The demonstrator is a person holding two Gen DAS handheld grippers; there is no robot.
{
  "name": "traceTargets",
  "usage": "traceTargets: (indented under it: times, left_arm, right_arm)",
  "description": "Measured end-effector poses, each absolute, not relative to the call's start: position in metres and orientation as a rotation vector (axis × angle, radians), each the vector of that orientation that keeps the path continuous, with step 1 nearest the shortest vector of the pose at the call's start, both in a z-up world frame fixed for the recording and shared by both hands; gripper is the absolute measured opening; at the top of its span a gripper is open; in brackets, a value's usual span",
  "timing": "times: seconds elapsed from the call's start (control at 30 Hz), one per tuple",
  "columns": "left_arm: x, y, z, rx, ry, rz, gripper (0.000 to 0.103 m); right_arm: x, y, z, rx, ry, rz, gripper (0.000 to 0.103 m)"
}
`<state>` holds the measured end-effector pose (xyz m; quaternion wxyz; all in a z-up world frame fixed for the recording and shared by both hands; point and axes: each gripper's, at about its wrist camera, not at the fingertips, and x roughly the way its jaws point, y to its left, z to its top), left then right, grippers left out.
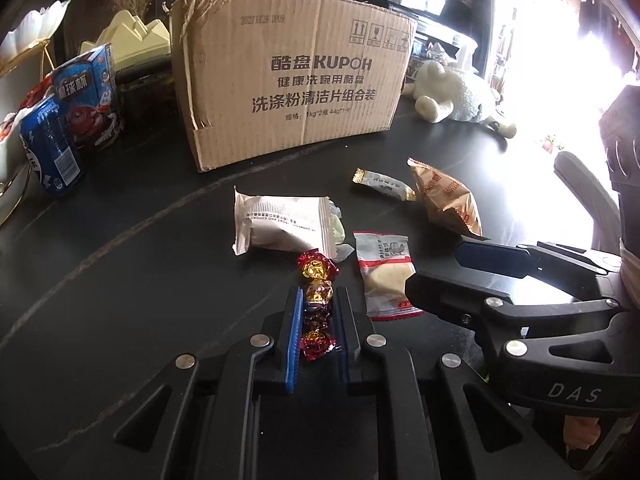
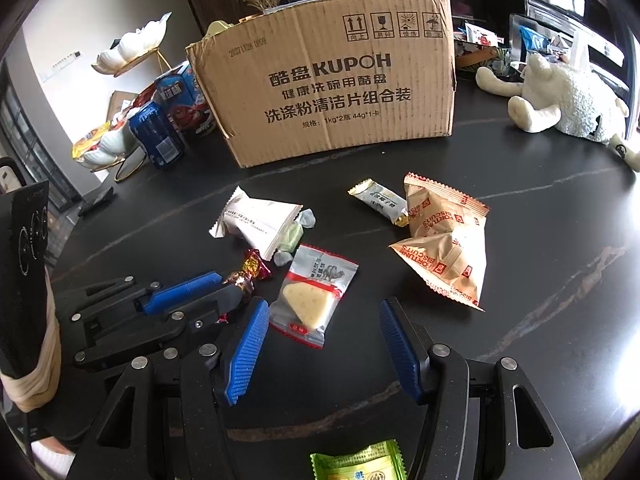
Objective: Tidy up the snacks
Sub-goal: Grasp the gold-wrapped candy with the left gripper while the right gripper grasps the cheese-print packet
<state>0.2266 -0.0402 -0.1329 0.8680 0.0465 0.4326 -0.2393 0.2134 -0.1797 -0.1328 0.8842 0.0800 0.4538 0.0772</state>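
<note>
Nearest the right wrist camera, a green snack packet lies on the dark worktop just under the right gripper, whose blue-padded jaws stand about half apart and hold nothing; the clear cheese-wedge packet lies just ahead of them, its near end between the fingertips but not pressed. Beside it on the left, the left gripper has its jaws clamped on a foil-wrapped candy in red and gold (the twisted end pokes out past the fingertips), low over the worktop. Just beyond the candy lies a white pillow-shaped snack packet, with a pale green wrapped sweet tucked against its right end. Further right sit two tan Fortune Biscuits bags, one overlapping the other, and a small silver-and-gold sachet touching their upper left edge. Behind all of these stands the cardboard box, printed KUPOH, upright with its top open. To the left of the box are a blue can and a blue snack carton, close together, and near them a white shell-shaped dish on a gold wire stand. Far right, a white plush animal lies on its side on the worktop, well apart from the snacks
</note>
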Motion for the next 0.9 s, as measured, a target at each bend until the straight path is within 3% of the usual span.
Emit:
traceTargets:
  times: [0.43, 0.83, 0.9]
  left_arm:
    - [0.22, -0.016, -0.108, 0.036, 0.843, -0.46, 0.014]
    - [0.223, -0.011, -0.111, 0.01, 0.847, -0.44, 0.014]
    - [0.223, -0.012, -0.112, 0.012, 0.849, -0.44, 0.014]
  right_arm:
    - [0.228, -0.159, -0.14, 0.102, 0.954, 0.128, 0.059]
    - [0.237, -0.145, -0.15, 0.007, 0.959, 0.064, 0.048]
    - [0.236, -0.144, -0.15, -0.011, 0.949, 0.058, 0.041]
